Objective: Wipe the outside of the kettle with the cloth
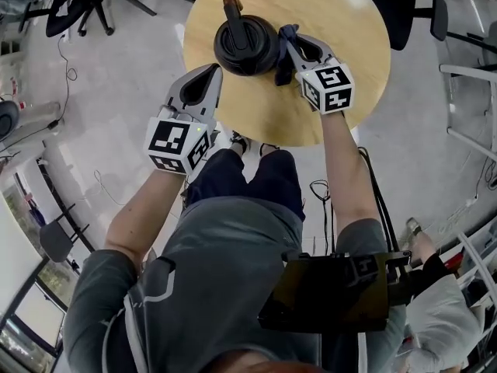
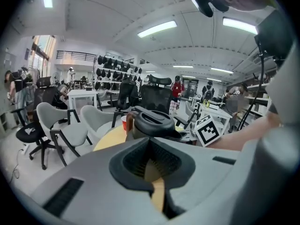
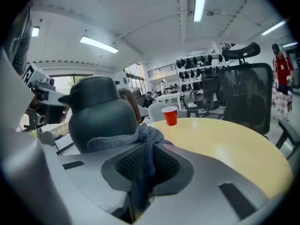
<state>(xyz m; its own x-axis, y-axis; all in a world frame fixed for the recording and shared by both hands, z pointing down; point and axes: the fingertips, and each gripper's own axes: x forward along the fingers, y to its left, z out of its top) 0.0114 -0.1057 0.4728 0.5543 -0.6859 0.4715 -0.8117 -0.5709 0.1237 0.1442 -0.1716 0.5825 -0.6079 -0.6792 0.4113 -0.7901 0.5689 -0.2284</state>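
Wooden and round, one table (image 1: 345,22) carries one black kettle (image 1: 247,45) near the person's edge. There are two grippers and one grey-blue cloth (image 3: 140,136). Only the right gripper view shows a single red cup (image 3: 169,115) standing farther back on the table, well apart from the kettle. The right gripper (image 1: 293,43) is clamped on the cloth, which lies pressed against the kettle's side. The left gripper (image 1: 211,73) hovers just beside the kettle at the table's edge, jaws closed to a slit with nothing between them.
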